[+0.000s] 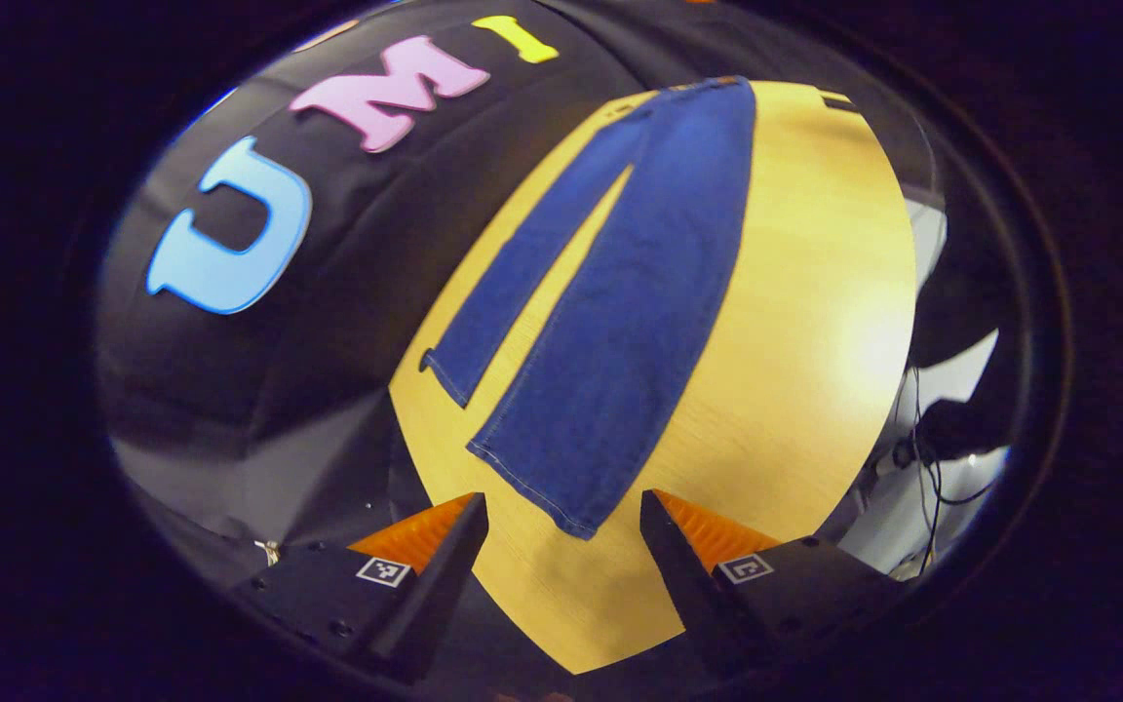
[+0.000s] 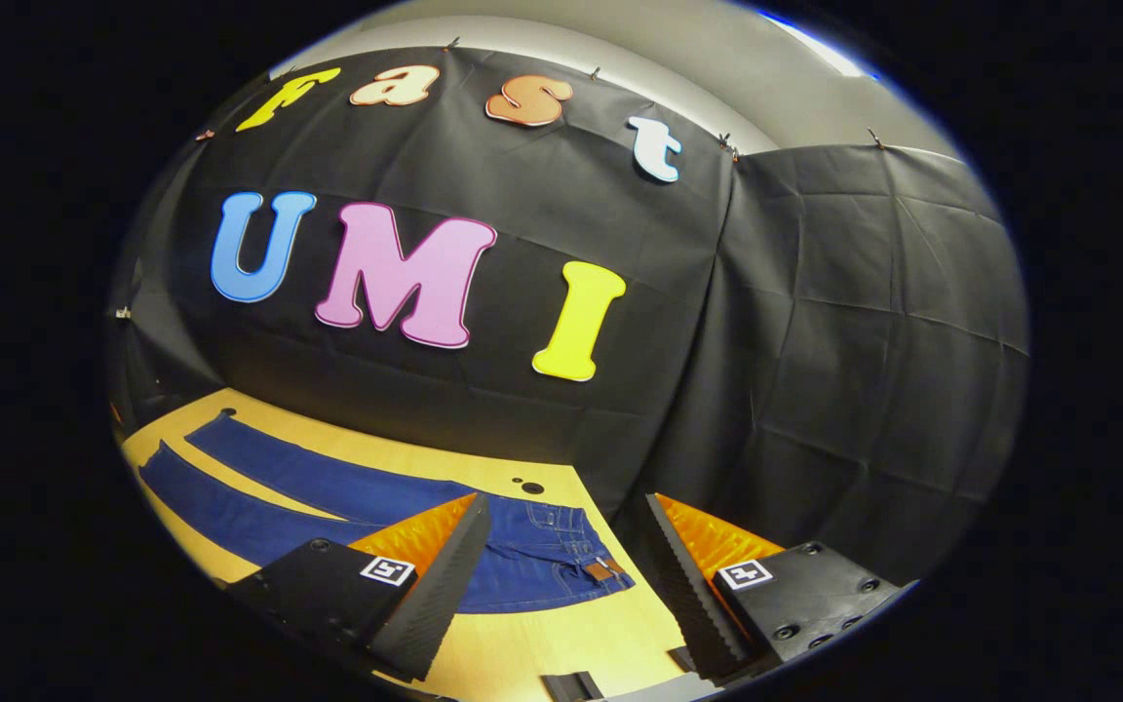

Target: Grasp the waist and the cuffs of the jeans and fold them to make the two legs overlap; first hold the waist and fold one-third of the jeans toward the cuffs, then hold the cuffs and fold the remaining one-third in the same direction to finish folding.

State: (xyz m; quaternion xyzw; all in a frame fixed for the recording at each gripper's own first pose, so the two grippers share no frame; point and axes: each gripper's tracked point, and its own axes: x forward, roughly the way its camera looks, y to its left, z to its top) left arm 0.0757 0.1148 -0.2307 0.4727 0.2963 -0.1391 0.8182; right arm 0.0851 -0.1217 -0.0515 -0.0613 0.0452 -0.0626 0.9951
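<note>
Jeans (image 1: 620,322) lie flat and spread out on a pale wooden counter (image 1: 815,331), unfolded, with the two legs side by side and a narrow wedge of bare wood between them. In the left gripper view the trousers run away from the camera: the cuffs (image 1: 532,478) sit nearest, at the near end of the counter, and the waist (image 1: 708,88) lies at the far end. One leg ends a little farther from the camera than the other. The left gripper (image 1: 564,512) hangs above the near end of the counter, just in front of the closer cuff, its fingers (image 1: 445,546) spread wide apart and holding nothing; cloth and bare wood show in the gap between them.

In the right gripper view the same jeans stretch off to the left, with the waist (image 2: 561,556) closest to the camera, its stitching and a small brown patch (image 2: 605,568) visible. The right gripper (image 2: 569,507) hovers near the waist end, fingers (image 2: 445,575) also wide apart and gripping nothing. Whether either finger touches the denim cannot be told. Black cloth forms the booth wall (image 2: 815,341) behind the counter. Loose cables (image 1: 927,468) hang beyond the counter's far edge in the left gripper view.
</note>
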